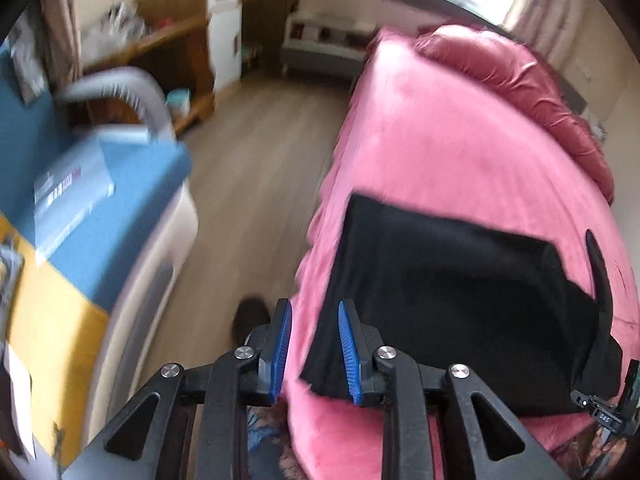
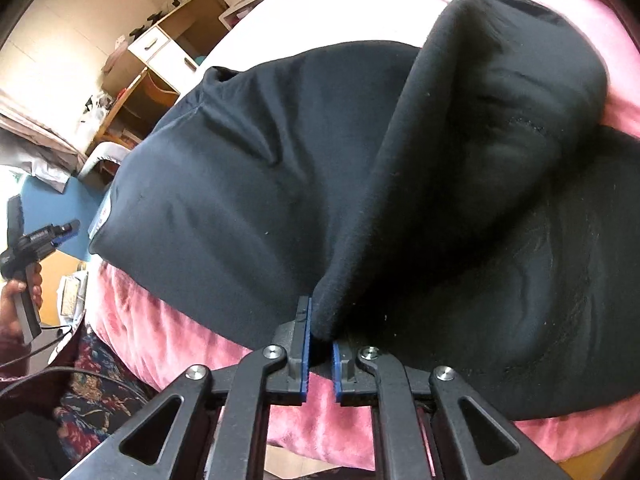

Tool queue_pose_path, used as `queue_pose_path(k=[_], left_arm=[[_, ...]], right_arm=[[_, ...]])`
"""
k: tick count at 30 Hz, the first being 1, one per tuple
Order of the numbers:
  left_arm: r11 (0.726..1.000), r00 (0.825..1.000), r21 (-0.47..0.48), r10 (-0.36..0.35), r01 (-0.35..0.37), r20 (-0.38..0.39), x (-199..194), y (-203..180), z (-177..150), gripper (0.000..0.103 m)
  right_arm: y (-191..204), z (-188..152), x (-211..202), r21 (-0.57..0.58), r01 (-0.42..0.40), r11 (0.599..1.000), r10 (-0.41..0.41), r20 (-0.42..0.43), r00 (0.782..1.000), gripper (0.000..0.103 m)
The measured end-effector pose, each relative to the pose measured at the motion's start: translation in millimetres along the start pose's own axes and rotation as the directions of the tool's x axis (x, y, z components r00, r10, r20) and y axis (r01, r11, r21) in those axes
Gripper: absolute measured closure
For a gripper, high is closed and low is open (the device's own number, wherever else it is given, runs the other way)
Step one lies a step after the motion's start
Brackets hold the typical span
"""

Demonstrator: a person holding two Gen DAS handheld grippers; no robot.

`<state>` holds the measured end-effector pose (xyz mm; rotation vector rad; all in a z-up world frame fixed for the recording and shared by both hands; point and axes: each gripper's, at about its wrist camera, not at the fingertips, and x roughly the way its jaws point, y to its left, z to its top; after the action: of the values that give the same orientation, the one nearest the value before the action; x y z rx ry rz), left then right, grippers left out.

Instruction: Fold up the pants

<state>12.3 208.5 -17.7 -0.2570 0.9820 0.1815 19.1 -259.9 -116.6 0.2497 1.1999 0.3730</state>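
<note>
The black pants [image 1: 448,300] are lying folded on the pink bed [image 1: 432,152], close to the bed's near edge, with bare pink cover stretching beyond them toward the rumpled red quilt [image 1: 520,92] at the bed's far end. Beside the bed a strip of wooden floor [image 1: 256,184] is running open toward the far wall, and across that strip from the bed a blue-and-yellow surface [image 1: 100,216] is standing.

The left gripper [image 1: 314,344] is hovering over the bed's near corner with its blue pads apart and nothing between them; only pink cover is showing through the gap. The right gripper [image 2: 320,344] is sitting low at the bed's near edge, and a raised fold of the pants [image 2: 400,200] is running down between its jaws; the fingers [image 2: 305,344] are standing slightly apart, and whether they are pressing the cloth is hard to tell.

The left wrist view is smeared by blur, so the shelves [image 1: 160,48] and white cabinet [image 1: 224,28] past the bed are staying vague. In the right wrist view the pants are filling most of the picture and hiding the bed beneath. A hand [image 2: 18,300] gripping the other tool's handle is being cut off at the picture's left edge, beside the bed.
</note>
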Motion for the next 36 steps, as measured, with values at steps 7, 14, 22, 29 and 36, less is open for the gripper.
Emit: queue_pose_path(k=[7, 14, 22, 29, 36], left_arm=[[0.942, 0.965, 0.211, -0.26, 0.262, -0.038, 11, -93, -17, 0.076], [0.829, 0.916, 0.389, -0.364, 0.402, -0.17, 37, -183, -51, 0.076], [0.802, 0.91, 0.432, -0.343, 0.413, -0.232, 57, -215, -75, 0.074], [0.818, 0.901, 0.388, -0.337, 0.424, -0.274, 71, -206, -81, 0.074], [0.816, 0.898, 0.387, -0.339, 0.429, -0.281, 73, -208, -76, 0.073]], right_arm=[[-17, 17, -61, 0.047, 0.038, 0.998, -0.042, 0.094, 0.995, 0.056], [-39, 107, -85, 0.158, 0.202, 0.966, -0.235, 0.229, 0.945, 0.056], [-65, 216, -14, 0.295, 0.332, 0.896, -0.385, 0.141, 0.912, 0.056], [-104, 262, 28, 0.303, 0.528, 0.793, -0.553, -0.005, 0.833, 0.055], [-118, 259, 4, 0.293, 0.5, 0.815, -0.532, 0.039, 0.846, 0.097]])
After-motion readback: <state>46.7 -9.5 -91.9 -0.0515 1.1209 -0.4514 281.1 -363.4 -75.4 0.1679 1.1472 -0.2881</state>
